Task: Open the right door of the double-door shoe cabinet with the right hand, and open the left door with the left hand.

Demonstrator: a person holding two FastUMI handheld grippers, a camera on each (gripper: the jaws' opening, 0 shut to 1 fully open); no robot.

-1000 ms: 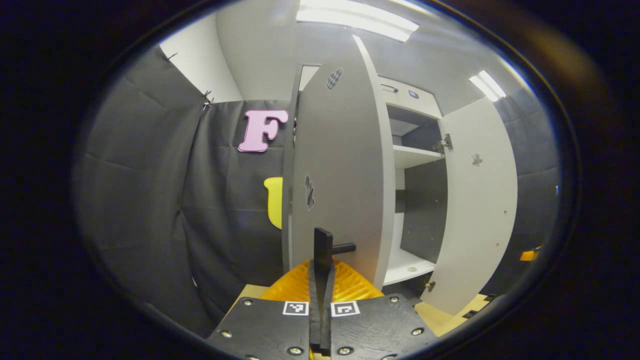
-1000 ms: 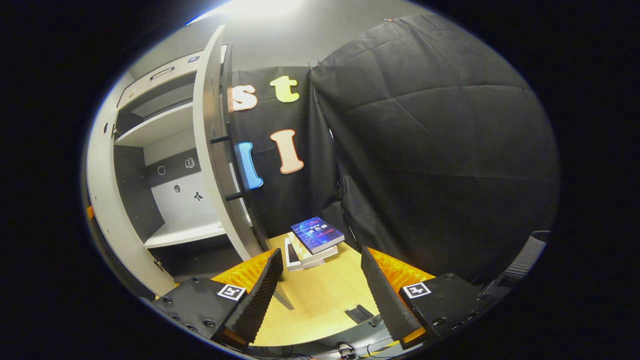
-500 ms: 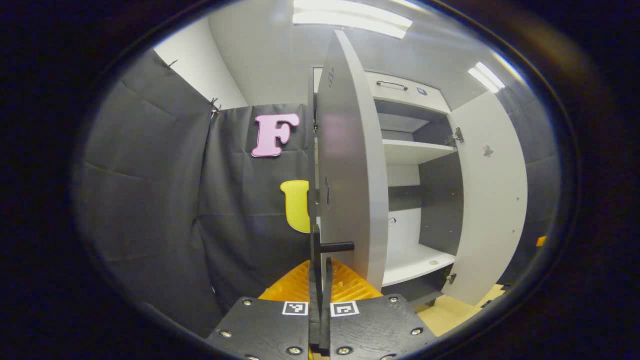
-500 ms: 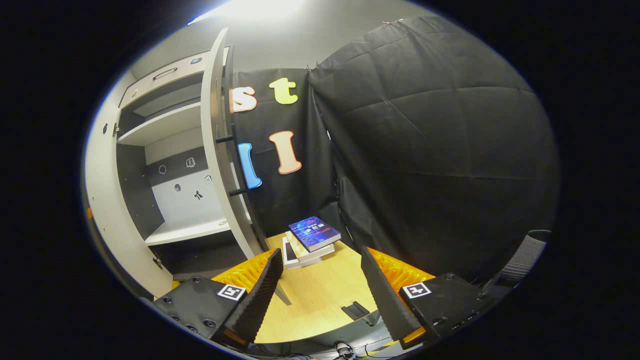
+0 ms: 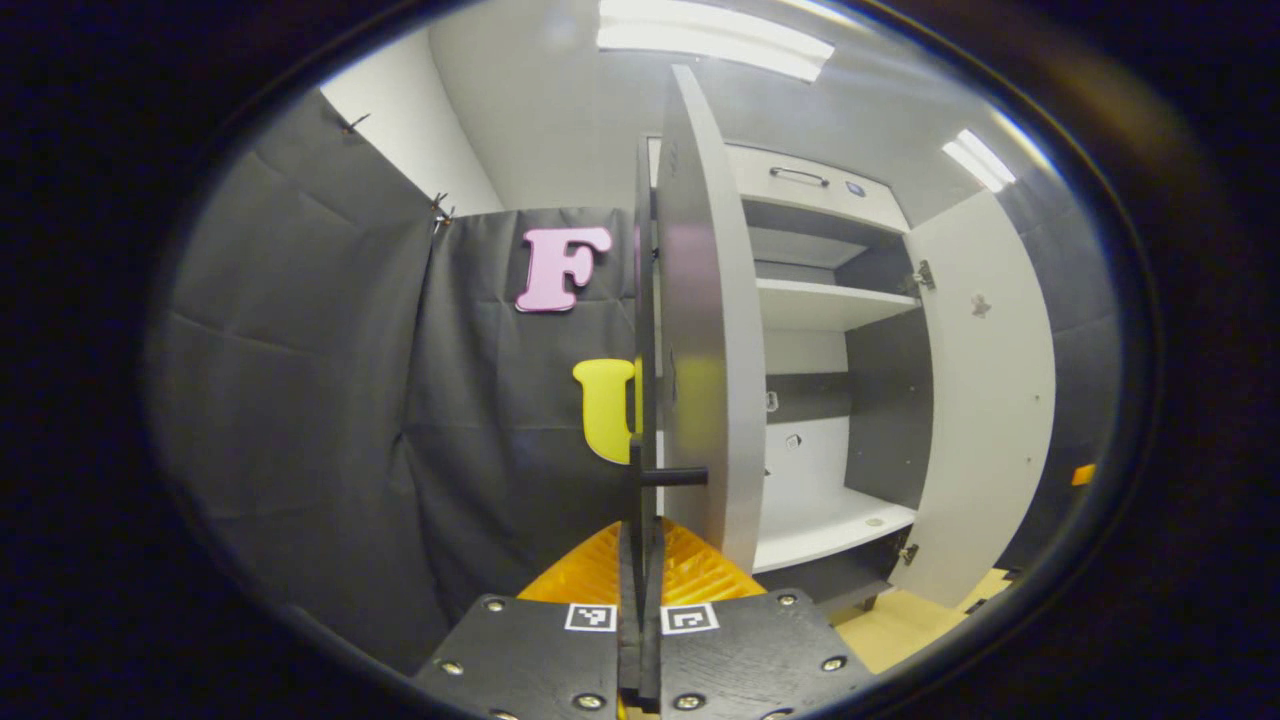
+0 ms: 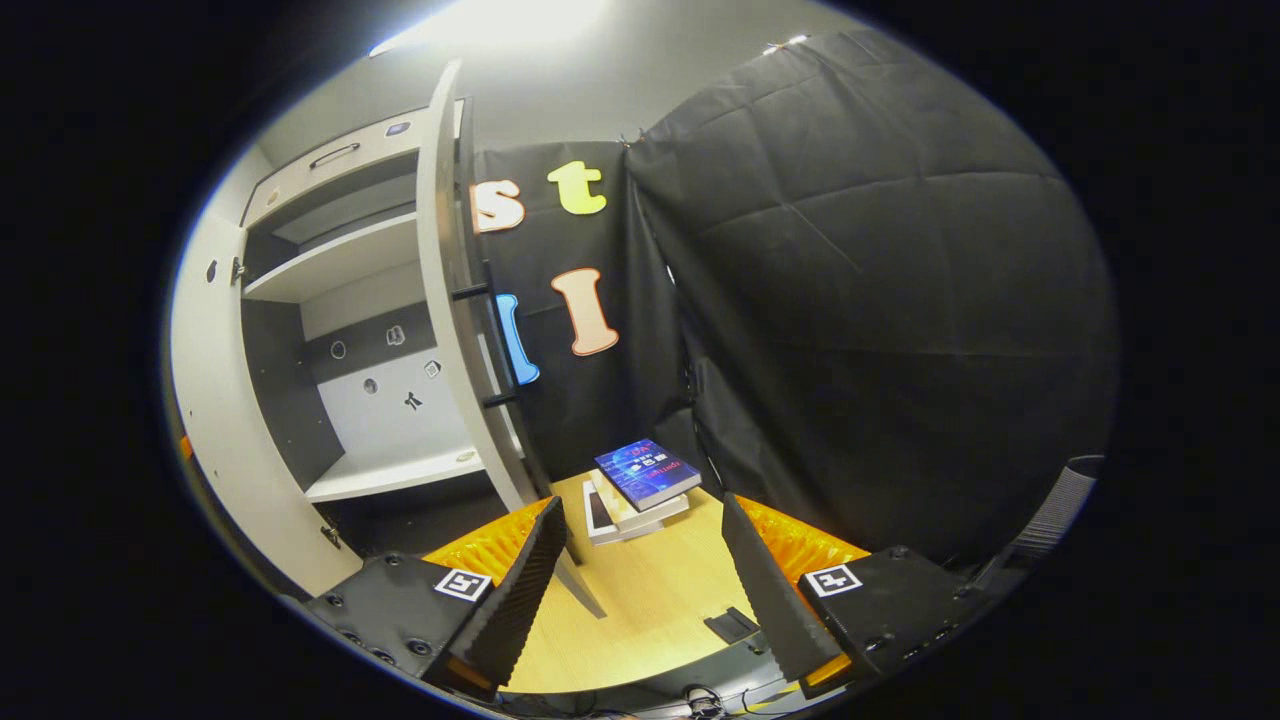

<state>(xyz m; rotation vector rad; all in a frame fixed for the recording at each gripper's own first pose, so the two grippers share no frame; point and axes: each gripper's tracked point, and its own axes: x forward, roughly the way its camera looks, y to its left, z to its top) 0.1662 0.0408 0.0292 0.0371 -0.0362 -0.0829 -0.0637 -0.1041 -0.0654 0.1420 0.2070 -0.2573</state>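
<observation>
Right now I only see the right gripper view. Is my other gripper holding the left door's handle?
Observer: Yes. In the left gripper view, the left gripper is shut on the black handle of the left door.
Operator: Can that camera see the right door too?
Observer: Yes. The right door stands open with its inside face toward that camera, and there is a hinge near its top.

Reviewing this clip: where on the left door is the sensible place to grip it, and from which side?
Grip the left door by its handle, a vertical bar held off the panel on a short post, coming from the door's outer face. The left gripper is shut on it.
</observation>
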